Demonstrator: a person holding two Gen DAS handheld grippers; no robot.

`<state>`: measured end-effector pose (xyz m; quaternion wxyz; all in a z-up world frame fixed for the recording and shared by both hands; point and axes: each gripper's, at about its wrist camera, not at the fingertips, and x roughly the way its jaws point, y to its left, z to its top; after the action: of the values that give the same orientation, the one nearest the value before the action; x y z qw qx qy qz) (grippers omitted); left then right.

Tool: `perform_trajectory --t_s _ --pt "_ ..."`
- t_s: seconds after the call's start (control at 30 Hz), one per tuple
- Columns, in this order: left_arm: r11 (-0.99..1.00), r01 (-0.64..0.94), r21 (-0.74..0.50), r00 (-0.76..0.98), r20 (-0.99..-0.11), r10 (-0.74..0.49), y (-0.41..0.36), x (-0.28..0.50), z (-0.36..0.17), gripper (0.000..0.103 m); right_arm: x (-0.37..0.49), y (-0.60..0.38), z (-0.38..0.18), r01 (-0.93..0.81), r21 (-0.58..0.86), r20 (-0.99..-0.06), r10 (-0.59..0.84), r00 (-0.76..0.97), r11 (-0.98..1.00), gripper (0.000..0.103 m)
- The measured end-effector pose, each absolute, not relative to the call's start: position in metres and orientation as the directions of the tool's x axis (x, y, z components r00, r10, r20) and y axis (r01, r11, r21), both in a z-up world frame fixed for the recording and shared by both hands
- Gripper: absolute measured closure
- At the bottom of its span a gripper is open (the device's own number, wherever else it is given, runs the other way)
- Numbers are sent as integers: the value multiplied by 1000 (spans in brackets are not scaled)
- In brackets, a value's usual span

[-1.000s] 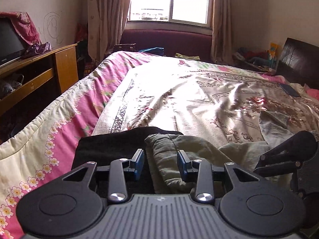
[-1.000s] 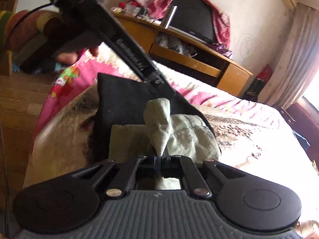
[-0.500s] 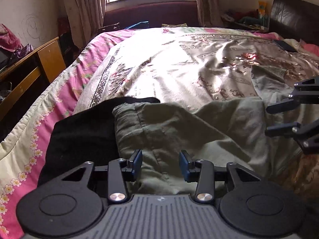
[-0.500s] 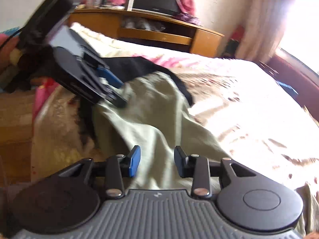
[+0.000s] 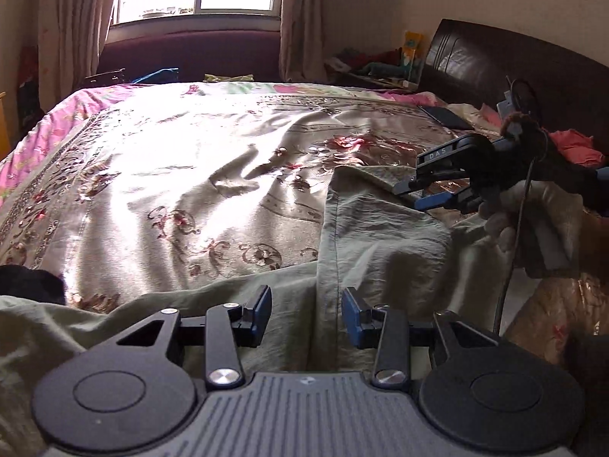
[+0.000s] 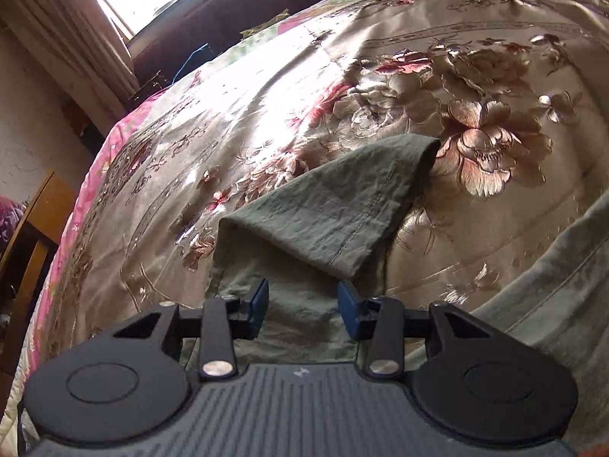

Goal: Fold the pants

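Spread over a shiny flowered bedspread (image 5: 198,175) on a wide bed: olive-green pants (image 5: 380,243), rumpled, one leg running away from the left wrist camera toward the headboard (image 5: 495,57), the rest bunched low and to the left in that view. Probably light, thin woven cotton, judging by the fine wrinkles; soft, limp, no stiffness to hold a shape. Likely to slide on the glossy cover under a one-sided pull, so better taken at two points at once. Best holds by this reading: the stitched side seam and the doubled hem edges, thicker and less prone to slipping out of narrow pads.

In the right wrist view, a leg end (image 6: 335,205) flipped back on itself into a triangle, its tip raised off the cover. Needs flattening before any clean fold.

Left gripper (image 5: 306,314) gaping wide above the seam, holding nothing. Right gripper (image 6: 302,307) likewise spread, empty, poised over the flipped leg end.

Hard to read: waistband and second leg, cut off below the tools or lost under folds. Dark cloth (image 5: 30,285) at the left edge, mostly out of frame, unclear what. Window glare washing out the cover's middle.
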<state>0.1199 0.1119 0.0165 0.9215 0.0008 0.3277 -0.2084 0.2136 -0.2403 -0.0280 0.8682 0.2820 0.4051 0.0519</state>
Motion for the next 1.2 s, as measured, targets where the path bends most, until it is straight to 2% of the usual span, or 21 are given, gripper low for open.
perform_trajectory --t_s 0.1,0.27,0.3,0.33,0.4,0.57,0.73,0.97,1.2 --pt "904 395 -166 686 -601 -410 100 131 12 50 223 -242 -40 195 639 -638 370 675 744 61" --pt "904 374 -205 678 -604 -418 92 148 8 50 237 -261 -51 293 725 -574 313 757 623 61" --pt "906 361 -221 670 -615 -417 91 152 5 50 239 -265 -53 312 737 -570 302 764 600 65" --pt "908 351 -229 664 -623 -414 91 156 3 50 242 -269 -54 325 739 -571 291 768 591 81" --pt "918 329 -222 660 -641 -392 87 160 1 50 246 -276 -55 333 738 -573 286 768 586 100" --pt "947 269 -179 636 -705 -313 76 170 -2 50 238 -300 -39 292 723 -550 266 792 626 101" --pt "953 254 -166 618 -730 -291 63 172 4 50 221 -338 -5 263 695 -519 213 828 670 101" --pt "936 327 -134 613 -724 -317 27 159 22 50 189 -388 38 232 645 -488 160 858 728 101" --pt "914 395 -98 592 -733 -334 -2 144 27 50 157 -409 46 223 606 -508 155 847 764 101"
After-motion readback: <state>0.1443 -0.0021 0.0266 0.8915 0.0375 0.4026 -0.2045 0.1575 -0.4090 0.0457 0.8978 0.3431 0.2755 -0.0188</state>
